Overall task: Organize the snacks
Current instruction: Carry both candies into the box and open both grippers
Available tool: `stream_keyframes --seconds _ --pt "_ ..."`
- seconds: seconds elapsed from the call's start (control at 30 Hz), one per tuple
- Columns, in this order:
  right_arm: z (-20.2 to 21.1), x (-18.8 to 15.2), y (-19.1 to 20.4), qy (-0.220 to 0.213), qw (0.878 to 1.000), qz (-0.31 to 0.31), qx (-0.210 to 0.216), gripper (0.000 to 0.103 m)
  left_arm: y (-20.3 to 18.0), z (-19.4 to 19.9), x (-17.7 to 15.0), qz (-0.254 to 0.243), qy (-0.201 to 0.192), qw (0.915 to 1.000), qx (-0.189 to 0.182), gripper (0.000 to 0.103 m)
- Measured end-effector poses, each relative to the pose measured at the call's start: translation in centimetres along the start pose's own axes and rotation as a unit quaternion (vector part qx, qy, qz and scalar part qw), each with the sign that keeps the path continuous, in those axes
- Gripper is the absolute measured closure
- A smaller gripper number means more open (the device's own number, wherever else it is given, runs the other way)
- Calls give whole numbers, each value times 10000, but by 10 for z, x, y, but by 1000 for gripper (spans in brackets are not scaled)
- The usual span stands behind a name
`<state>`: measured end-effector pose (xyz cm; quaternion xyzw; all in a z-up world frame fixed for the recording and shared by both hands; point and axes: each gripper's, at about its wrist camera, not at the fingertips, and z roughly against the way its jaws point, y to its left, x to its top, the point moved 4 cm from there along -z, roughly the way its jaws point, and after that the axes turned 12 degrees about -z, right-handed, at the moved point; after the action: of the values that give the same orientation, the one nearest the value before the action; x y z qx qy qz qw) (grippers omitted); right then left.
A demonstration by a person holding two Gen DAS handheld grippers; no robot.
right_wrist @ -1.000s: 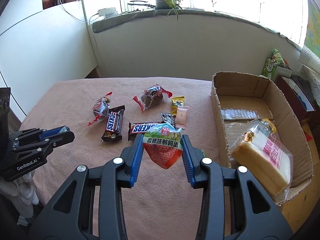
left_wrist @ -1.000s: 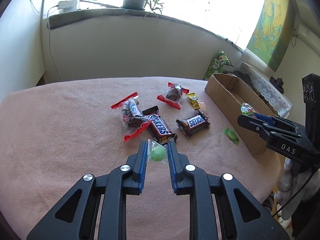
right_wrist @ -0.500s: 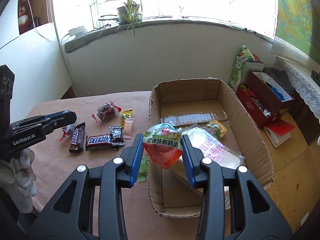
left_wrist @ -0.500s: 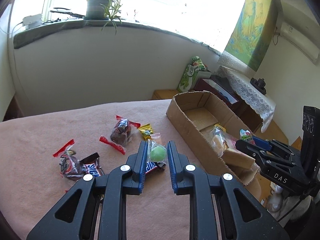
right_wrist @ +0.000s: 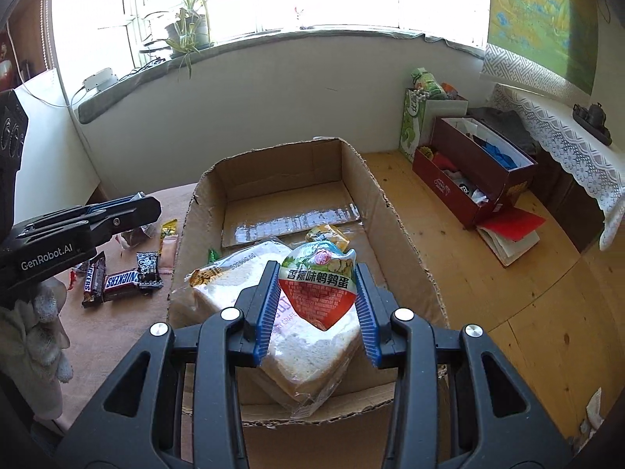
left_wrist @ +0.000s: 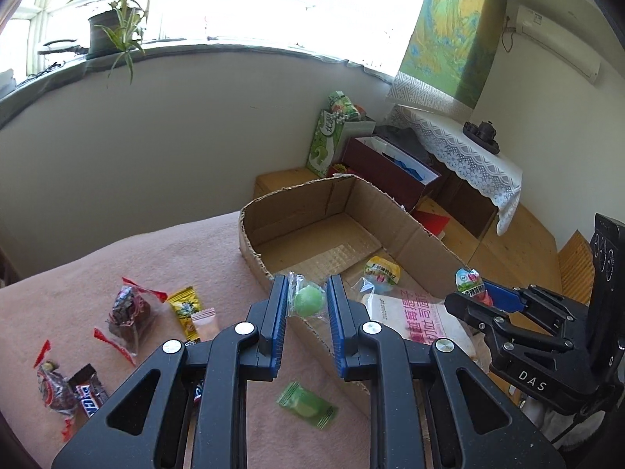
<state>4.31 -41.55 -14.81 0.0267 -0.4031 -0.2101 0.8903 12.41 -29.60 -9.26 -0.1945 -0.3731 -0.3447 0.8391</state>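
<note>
pink tablecloth (left_wrist: 117,273) under scattered snacks; cardboard box (right_wrist: 394,215) at table edge; left gripper (left_wrist: 308,301) clamps green candy (left_wrist: 309,300) above box's near wall; right gripper (right_wrist: 317,293) grips red-green pouch (right_wrist: 317,287) over bread bag (right_wrist: 242,277) inside box

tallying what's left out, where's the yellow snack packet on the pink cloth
In the left wrist view, the yellow snack packet lies left of the cardboard box, between the red-edged dark candy and a small pink packet.
</note>
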Motion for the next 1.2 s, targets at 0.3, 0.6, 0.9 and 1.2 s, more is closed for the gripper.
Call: stream_keyframes --seconds 0.3,0.6,0.9,1.2 --pt "-9 -1 -11 54 10000 -70 -34 64 -13 -16 7 -158 99 9998 -41 84" --pt "-11 -1 -13 82 9999 -88 -14 63 -21 -15 10 -300 81 9995 -34 84" --pt "-10 -1 -10 49 10000 -62 -44 54 -27 -13 14 -371 42 9993 13 68" --pt "-3 1 -8 -75 9999 -26 -119 29 -27 -9 17 -367 3 9993 47 58"
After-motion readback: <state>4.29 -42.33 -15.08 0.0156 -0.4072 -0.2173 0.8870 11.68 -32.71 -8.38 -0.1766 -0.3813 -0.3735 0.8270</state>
